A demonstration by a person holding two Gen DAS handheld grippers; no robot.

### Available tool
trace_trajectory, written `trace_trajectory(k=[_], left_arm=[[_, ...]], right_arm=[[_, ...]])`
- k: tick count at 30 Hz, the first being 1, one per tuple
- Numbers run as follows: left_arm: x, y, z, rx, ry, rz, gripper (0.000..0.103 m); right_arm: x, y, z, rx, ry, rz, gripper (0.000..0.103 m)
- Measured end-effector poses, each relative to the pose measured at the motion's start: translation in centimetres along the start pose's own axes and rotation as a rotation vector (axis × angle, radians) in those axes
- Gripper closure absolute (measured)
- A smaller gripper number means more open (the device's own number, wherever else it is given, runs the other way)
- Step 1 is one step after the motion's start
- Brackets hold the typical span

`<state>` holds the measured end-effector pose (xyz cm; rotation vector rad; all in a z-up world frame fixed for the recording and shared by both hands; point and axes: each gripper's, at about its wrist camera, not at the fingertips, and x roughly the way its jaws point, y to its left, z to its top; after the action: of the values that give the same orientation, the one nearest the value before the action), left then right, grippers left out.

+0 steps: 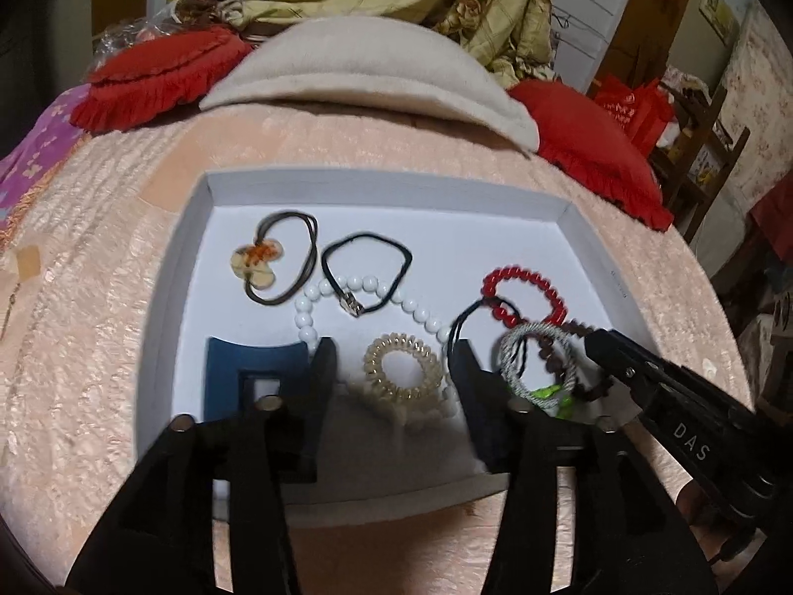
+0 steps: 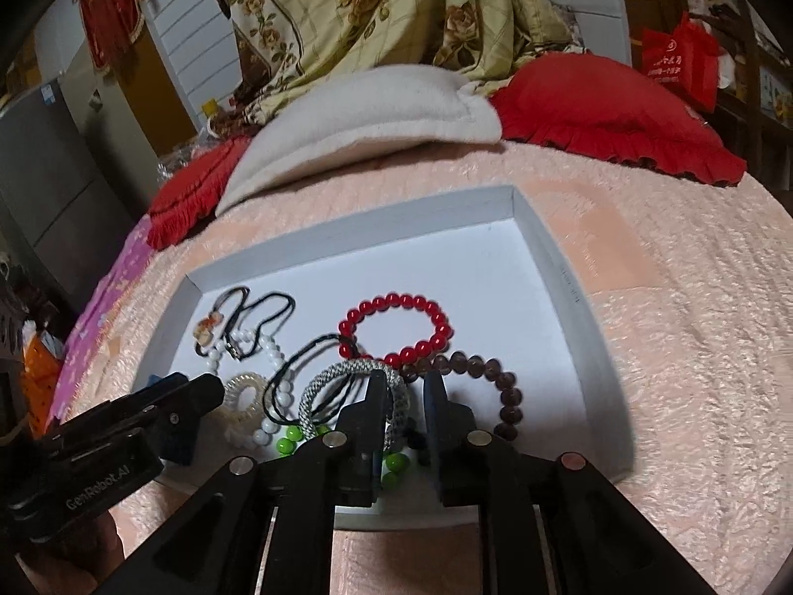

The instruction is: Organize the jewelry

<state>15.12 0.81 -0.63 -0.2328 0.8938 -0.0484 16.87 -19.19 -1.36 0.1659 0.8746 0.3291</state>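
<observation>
A shallow white tray (image 1: 381,188) lies on a pink bedspread and holds the jewelry. My left gripper (image 1: 392,364) is open, its fingers either side of a clear spiral hair tie (image 1: 402,372) and not touching it. A white bead bracelet (image 1: 317,292), a black hair tie (image 1: 367,267) and a flower-charm cord (image 1: 257,260) lie farther back. My right gripper (image 2: 405,389) stands open by a narrow gap at the right rim of a grey braided ring (image 2: 322,386), pads not pressing. Nearby are a red bead bracelet (image 2: 396,327), a brown bead bracelet (image 2: 500,386) and green beads (image 2: 290,439).
A cream cushion (image 1: 357,69) and red frilled pillows (image 1: 158,74) lie beyond the tray, with a floral quilt (image 2: 396,5) behind. The bed edge drops off at the right toward wooden shelving (image 1: 704,148). The left gripper (image 2: 198,391) crowds the tray's near left corner.
</observation>
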Motion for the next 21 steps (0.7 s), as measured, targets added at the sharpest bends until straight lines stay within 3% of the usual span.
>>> trace_trajectory(k=[4,5,7,8,9,12,15,16,17,19,21], left_arm=[[-4.0,0.3,0.6,-0.011,-0.089,0.004,0.021],[-5.3,0.5,0.5,-0.018,-0.118,0.014,0.015],[-7.6,1.3,0.1,-0.038,-0.144,0.01,0.004],[-8.6,1.7,-0.3,-0.045,-0.141,0.014,0.0],[-9.4,1.7,-0.7,-0.042,-0.148,0.032,0.0],[-13.2,1.7,-3.8,0.032,-0.253,0.131,0.0],[-15.0,1.4,-6.6,0.095,-0.272,0.17,0.0],[-15.5,1.0,-7.5,0.12,-0.272,0.177,0.0],[-15.6,1.0,-8.0,0.13,-0.272,0.181,0.0],[-15.9,0.7,-8.6,0.148,-0.279,0.189,0.0],[-16.0,0.6,-8.8,0.156,-0.294,0.193,0.0]], right_arm=[[-2.8,-0.1,0.3,0.015,-0.043,0.005,0.089],[-4.0,0.0,0.2,0.027,-0.047,0.012,0.084],[-6.2,0.3,-0.3,0.035,-0.041,0.0,0.058],[-7.7,0.8,-0.9,0.023,-0.046,-0.021,0.04],[-8.8,1.3,-1.6,0.004,-0.054,-0.031,0.027],[-12.2,2.9,-4.3,-0.076,-0.081,0.008,0.02],[-14.3,4.2,-6.7,-0.147,-0.114,0.022,0.017],[-15.0,4.7,-7.1,-0.17,-0.139,0.011,0.013],[-15.7,5.0,-7.4,-0.189,-0.164,0.012,0.002],[-17.1,5.3,-7.7,-0.223,-0.221,0.021,0.0],[-17.3,5.0,-7.8,-0.219,-0.217,0.038,0.0]])
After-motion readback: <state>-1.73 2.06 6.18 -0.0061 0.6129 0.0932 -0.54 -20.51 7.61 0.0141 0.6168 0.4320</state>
